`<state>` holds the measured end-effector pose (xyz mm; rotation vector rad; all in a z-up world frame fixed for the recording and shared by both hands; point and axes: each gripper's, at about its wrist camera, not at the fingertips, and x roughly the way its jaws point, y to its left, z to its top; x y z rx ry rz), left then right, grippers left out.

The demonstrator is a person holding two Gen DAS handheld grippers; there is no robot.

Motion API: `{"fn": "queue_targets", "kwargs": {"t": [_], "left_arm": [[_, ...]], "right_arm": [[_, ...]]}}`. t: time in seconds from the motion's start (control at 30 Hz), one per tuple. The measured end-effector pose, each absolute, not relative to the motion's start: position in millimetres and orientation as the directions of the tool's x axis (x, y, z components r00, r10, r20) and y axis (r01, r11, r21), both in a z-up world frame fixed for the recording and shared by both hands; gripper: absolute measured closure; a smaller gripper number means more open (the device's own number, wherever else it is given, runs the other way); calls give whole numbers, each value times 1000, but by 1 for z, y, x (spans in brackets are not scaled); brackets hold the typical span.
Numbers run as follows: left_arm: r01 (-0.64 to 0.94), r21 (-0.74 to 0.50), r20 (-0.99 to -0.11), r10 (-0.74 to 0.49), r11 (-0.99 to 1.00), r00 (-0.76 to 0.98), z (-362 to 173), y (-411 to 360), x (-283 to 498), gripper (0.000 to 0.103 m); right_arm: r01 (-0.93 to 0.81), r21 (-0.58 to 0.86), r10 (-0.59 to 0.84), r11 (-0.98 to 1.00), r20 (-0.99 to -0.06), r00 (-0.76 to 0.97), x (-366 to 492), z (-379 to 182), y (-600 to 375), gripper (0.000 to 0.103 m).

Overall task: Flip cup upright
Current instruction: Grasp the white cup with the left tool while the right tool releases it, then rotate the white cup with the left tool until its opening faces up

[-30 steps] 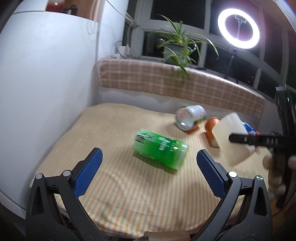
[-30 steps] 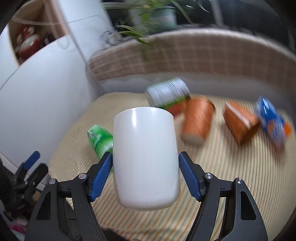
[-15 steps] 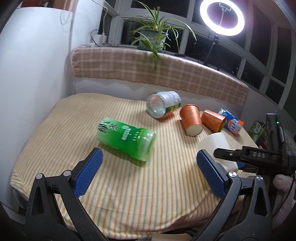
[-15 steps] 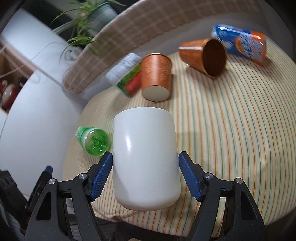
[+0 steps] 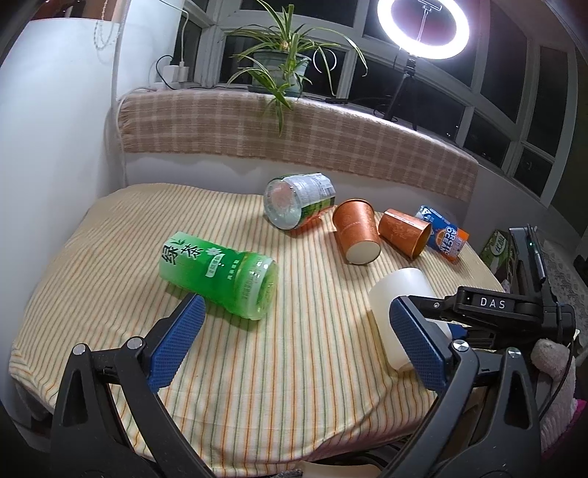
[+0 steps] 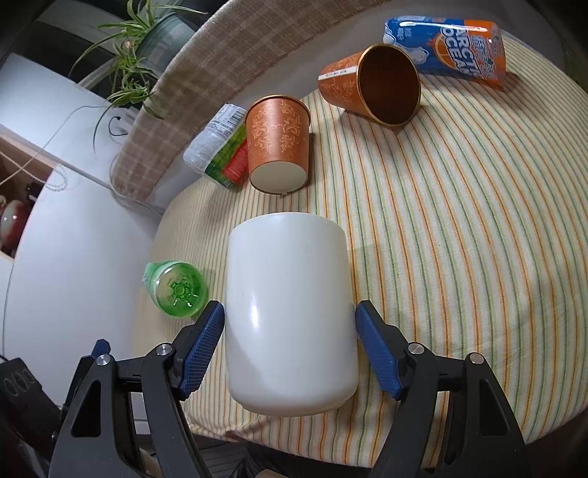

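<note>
The right gripper (image 6: 288,353) pinches the white cup (image 6: 290,312), one blue pad against each side of its body. In the right wrist view the cup fills the centre, with one flat end turned toward the far side of the table; whether that end is mouth or base cannot be told from that view. In the left wrist view the same cup (image 5: 400,294) is at the near right corner of the striped tablecloth (image 5: 110,257), tilted, with the black right gripper (image 5: 426,316) reaching in from the right; whether its lower end touches the cloth cannot be told. The left gripper (image 5: 294,343) hangs over the near edge of the table with its jaws spread wide and nothing between them. A green tea bottle (image 5: 218,274) lies on its side just beyond the left gripper's left pad, base toward the camera. Farther off, a clear bottle with a white and green label (image 5: 299,200) lies on its side near the far edge. Just to its right lie two orange paper cups: the first orange cup (image 5: 356,231) shows its pale base, the second orange cup (image 5: 404,233) lies with its mouth toward the right. A blue and orange carton (image 5: 443,239) lies behind the second cup, touching or just beside it. A potted plant (image 5: 283,70) and a ring light (image 5: 422,29) stand on the window ledge beyond.
</note>
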<state>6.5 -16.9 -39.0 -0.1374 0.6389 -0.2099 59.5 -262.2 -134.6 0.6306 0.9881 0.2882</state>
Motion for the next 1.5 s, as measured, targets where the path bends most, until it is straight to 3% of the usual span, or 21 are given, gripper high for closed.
{"fn": "queue_targets", "kwargs": {"t": [0.27, 0.6, 0.87, 1.5], "left_arm": [[191, -243, -604, -302, 951, 737, -43, -24, 18, 5], [281, -482, -650, -553, 830, 522, -56, -49, 49, 8], [215, -681, -636, -711, 700, 301, -81, -72, 85, 13], [90, -748, -642, -751, 658, 157, -123, -101, 132, 20]], "right_arm": [[-3, 578, 461, 816, -648, 606, 41, -109, -278, 28], [23, 436, 288, 900, -632, 719, -11, -87, -309, 28], [86, 438, 240, 895, -634, 735, -30, -92, -334, 28], [134, 460, 228, 877, -647, 728, -34, -106, -353, 28]]}}
